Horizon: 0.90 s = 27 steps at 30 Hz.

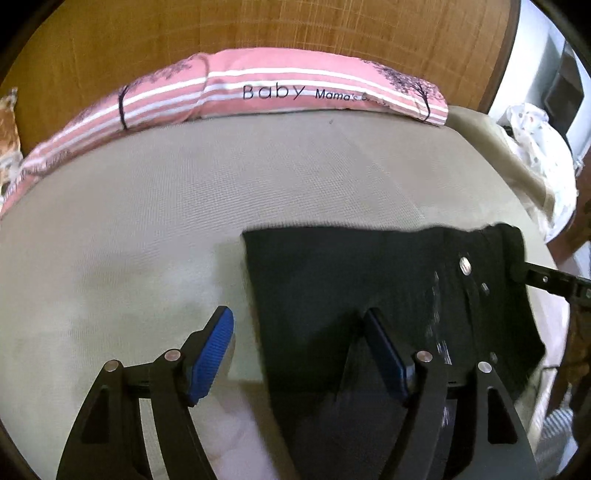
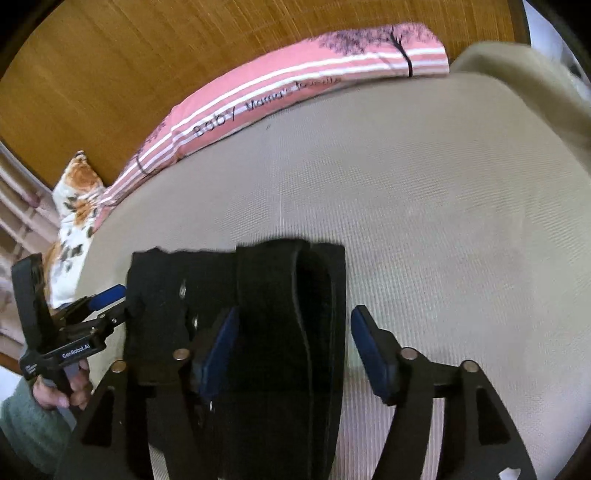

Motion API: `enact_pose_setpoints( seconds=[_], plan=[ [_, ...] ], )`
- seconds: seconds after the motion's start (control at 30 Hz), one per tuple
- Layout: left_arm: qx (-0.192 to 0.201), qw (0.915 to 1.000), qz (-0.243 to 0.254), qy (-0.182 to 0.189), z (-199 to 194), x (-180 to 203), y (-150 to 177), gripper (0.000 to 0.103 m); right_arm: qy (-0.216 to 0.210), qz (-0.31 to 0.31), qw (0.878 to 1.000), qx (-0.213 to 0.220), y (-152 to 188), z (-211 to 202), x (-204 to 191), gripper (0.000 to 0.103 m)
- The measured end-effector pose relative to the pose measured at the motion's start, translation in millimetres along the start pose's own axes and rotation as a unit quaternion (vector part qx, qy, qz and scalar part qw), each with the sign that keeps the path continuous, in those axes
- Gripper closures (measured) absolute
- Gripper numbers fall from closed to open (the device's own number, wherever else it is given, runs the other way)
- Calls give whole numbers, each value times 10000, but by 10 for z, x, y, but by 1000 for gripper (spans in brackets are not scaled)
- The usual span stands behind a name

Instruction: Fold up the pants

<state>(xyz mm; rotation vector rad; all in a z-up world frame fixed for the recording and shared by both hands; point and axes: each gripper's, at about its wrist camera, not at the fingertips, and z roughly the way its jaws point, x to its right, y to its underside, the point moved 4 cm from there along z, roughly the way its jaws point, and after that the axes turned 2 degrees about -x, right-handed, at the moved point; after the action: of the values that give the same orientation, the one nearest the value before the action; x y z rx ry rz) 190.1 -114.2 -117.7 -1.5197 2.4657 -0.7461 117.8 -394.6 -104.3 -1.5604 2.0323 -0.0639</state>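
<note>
Black pants (image 1: 369, 288) lie folded on a beige bed (image 1: 184, 206); a silver button (image 1: 464, 265) shows near the waistband. My left gripper (image 1: 301, 332) is open, straddling the pants' left edge just above the cloth. In the right wrist view the pants (image 2: 266, 295) lie with the waistband folded over. My right gripper (image 2: 291, 332) is open over the pants' right edge, its left finger above the cloth, its right finger over the bed (image 2: 443, 221). The left gripper (image 2: 110, 299) shows there at the pants' left edge. The right gripper's finger shows at the far right of the left wrist view (image 1: 546, 278).
A pink striped pillow (image 1: 277, 92) lies along the wooden headboard (image 1: 258, 26). A floral pillow (image 2: 77, 206) is at the bed's left corner. White dotted cloth (image 1: 543, 147) hangs off the right side. The bed edge is close on the right.
</note>
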Motion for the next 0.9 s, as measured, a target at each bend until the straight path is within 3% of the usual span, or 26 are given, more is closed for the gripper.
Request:
enact_pose_setpoints(
  seconds=[0.13, 0.27, 0.43, 0.7, 0.83, 0.9],
  plan=[
    [-430, 9969, -413, 519, -58, -198, 259, 29, -562, 341, 9976, -209, 150, -66, 201, 36],
    [-849, 9859, -947, 1084, -26, -327, 489, 31, -1073, 638, 9908, -531, 333, -56, 382, 36],
    [-1054, 9761, -1106, 1547, 14, -231, 582, 31, -1593, 800, 9807, -801, 498, -19, 510, 35],
    [-795, 9749, -1074, 1780, 155, -94, 369, 32, -2306, 817, 9659, -845, 327, 288, 337, 33],
    [-523, 9813, -1096, 1497, 225, -13, 274, 37, -2393, 905, 9631, -831, 191, 413, 233, 34],
    [-394, 9839, -1089, 1364, 246, 17, 254, 44, -2338, 913, 9647, -804, 192, 443, 198, 40]
  ],
)
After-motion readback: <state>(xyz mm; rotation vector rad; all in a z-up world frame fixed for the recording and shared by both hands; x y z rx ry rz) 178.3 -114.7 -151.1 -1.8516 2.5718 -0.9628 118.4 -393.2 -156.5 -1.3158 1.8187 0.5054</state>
